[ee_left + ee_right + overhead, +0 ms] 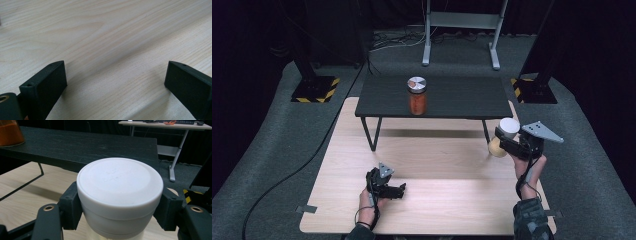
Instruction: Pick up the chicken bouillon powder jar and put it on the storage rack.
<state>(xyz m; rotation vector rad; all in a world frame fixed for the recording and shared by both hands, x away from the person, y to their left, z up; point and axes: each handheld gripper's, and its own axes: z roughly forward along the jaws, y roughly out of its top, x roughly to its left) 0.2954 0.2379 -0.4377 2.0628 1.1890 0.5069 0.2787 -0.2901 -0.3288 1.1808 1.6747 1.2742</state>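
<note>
High view: the right gripper [507,137] gripped a white-lidded jar [504,135] with pale contents just off the front right corner of the black bench [452,97], lifted above the wooden tabletop [432,170], while the left gripper [393,190] rested low on that tabletop, well in front of the bench, on which a silver-lidded jar of orange stuff [417,96] stood. Left gripper view: its two black jaws stood wide apart over bare wood [105,50], with nothing between them. Right gripper view: both jaws pressed the sides of the white lid [120,185], with the bench [82,147] just beyond the jar and the orange jar [11,132] at its far left.
</note>
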